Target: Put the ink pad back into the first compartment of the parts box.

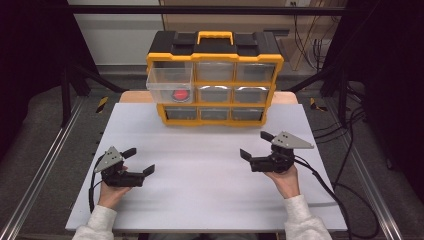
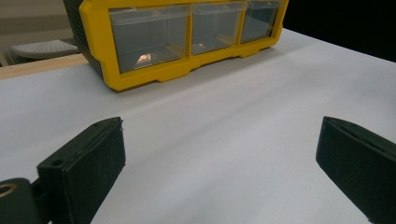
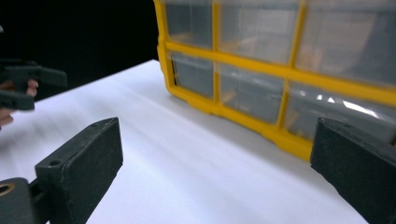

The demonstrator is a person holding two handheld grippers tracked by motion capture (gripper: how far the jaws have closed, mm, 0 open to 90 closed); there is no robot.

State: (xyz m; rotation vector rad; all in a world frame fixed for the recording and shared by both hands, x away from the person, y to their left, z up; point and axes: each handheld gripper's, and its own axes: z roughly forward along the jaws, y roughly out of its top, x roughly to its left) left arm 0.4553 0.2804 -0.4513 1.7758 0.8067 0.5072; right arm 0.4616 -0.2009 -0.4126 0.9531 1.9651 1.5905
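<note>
Left tool (image 2: 219,163) jaws wide apart, nothing between them, above white desk (image 2: 224,107). Yellow organizer (image 2: 140,77) stands ahead, drawers closed.

The white table (image 1: 210,170) is evenly lit from overhead, while the surroundings are left dark. Glare is seen on the clear drawers (image 1: 252,95) of the yellow organizer (image 1: 215,80). Slight blur (strongest near the edges) is noted in both gripper views.
</note>
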